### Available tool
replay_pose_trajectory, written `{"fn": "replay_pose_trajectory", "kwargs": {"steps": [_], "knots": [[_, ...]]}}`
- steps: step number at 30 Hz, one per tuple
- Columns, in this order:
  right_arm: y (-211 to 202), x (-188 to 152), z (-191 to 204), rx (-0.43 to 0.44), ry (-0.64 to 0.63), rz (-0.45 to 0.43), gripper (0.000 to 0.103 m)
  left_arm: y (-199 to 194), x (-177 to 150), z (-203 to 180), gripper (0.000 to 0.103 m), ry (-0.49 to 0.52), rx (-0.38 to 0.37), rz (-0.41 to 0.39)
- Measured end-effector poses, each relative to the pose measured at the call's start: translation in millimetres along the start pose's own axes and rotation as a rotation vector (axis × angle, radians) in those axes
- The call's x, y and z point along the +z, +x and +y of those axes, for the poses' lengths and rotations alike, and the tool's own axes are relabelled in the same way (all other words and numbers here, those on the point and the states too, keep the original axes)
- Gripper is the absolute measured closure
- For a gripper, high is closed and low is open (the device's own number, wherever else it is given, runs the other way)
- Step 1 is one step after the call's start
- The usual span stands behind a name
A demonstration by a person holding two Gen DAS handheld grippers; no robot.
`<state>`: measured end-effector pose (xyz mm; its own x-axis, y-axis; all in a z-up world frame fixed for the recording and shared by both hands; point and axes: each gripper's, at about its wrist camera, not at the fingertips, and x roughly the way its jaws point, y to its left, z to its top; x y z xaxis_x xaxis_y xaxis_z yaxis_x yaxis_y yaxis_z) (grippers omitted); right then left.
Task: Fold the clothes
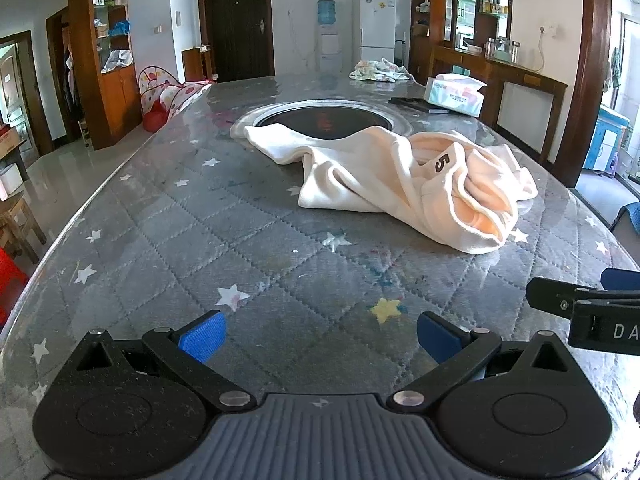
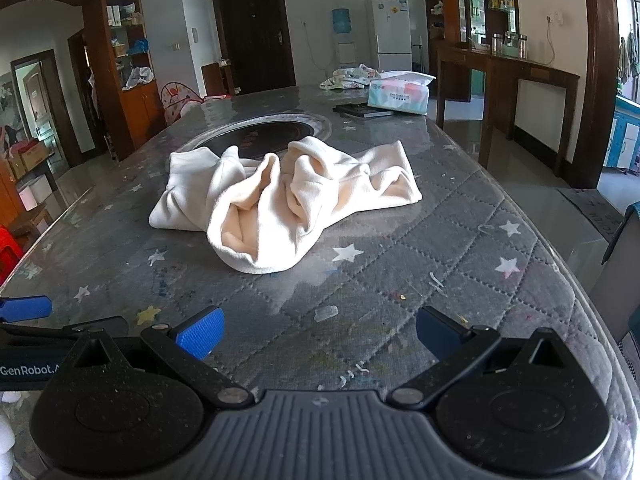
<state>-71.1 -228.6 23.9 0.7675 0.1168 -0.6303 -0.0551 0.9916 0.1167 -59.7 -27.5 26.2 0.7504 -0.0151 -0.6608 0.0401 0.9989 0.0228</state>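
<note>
Lying crumpled near the middle of the counter (image 1: 168, 216), just in front of its round inset hotplate (image 1: 324, 120), the cream garment (image 1: 400, 184) has not been spread yet; a tag reading "5" (image 1: 441, 163) shows among its folds. Both claws hover apart from it near the counter's front edge, the left claw (image 1: 318, 338) and right claw (image 2: 318, 336) each with jaws wide apart and empty. Folding looks not yet begun. Next move likely calls for reaching forward, pinching two edges, and flattening the cloth.
</note>
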Motion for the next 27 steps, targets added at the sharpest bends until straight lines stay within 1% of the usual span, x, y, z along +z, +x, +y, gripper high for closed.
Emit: {"fn": "replay_pose_trajectory", "kwargs": {"steps": [27], "knots": [[-4.8, -2.4, 2.0, 0.011, 0.002, -0.002, 0.000, -4.8, -2.7, -3.2, 0.000, 0.009, -0.005, 0.003]]}}
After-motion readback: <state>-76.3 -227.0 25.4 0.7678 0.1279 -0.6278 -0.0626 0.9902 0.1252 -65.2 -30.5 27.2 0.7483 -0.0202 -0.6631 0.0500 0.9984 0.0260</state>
